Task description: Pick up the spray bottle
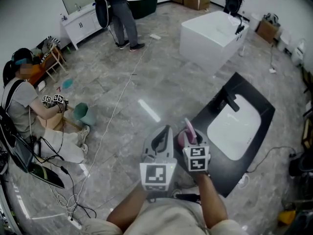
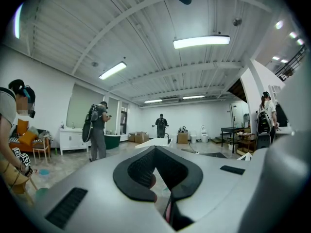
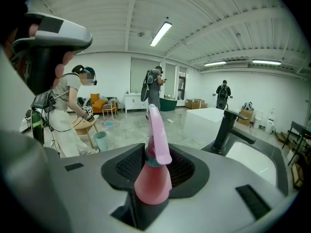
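Observation:
A pink spray bottle (image 1: pixel 189 130) with a long pink trigger head stands upright between the jaws of my right gripper (image 1: pixel 187 137), over the near left corner of a black countertop (image 1: pixel 260 102). In the right gripper view the bottle's body (image 3: pixel 151 176) fills the gap of the right gripper (image 3: pixel 152 181), and both jaws lie against its sides. My left gripper (image 1: pixel 159 140) hovers just to the left of it, level, its jaws a little apart with nothing in them (image 2: pixel 160 181). Whether the bottle's base still rests on the counter is hidden.
A white sink (image 1: pixel 235 124) with a black faucet (image 1: pixel 230 102) is set in the countertop. A white bathtub (image 1: pixel 212 33) stands beyond. A person sits at the left (image 1: pixel 19 102) by a green bucket (image 1: pixel 88 112); another stands far off (image 1: pixel 120 13). Cables (image 1: pixel 117 106) cross the floor.

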Motion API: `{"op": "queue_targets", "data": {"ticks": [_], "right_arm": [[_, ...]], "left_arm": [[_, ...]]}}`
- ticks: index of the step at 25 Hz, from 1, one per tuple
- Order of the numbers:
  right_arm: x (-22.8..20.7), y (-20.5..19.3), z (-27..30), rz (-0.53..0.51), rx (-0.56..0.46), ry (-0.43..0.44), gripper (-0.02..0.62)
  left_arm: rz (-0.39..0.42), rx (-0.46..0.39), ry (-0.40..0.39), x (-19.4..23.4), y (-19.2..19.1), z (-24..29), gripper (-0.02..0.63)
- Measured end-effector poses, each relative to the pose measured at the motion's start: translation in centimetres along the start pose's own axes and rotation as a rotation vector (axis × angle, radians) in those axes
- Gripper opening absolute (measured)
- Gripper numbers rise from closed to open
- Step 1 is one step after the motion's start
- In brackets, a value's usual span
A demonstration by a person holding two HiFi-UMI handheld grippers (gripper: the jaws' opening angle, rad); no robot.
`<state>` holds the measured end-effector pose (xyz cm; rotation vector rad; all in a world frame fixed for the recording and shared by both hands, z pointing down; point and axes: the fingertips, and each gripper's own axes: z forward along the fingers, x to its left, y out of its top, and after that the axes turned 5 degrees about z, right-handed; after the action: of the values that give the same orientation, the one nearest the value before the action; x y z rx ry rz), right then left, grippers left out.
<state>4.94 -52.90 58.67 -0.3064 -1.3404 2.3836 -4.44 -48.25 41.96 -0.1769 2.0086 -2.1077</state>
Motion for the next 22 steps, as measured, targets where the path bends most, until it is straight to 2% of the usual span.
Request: {"op": "queue_targets", "data": {"ticks": [14,22], "right_arm": [[-0.3,0.4,-0.7,0.004,-0.019,-0.012,0.133],[-0.4,3.2,-2.9,0.008,-0.099,-0.009,0.133]], "left_arm": [[-0.006,-0.001,0.001,-0.1,0.1,-0.1,0.002],[-0.011,0.000,-0.007,-0.5,0.0,0.1,0.002]]}}
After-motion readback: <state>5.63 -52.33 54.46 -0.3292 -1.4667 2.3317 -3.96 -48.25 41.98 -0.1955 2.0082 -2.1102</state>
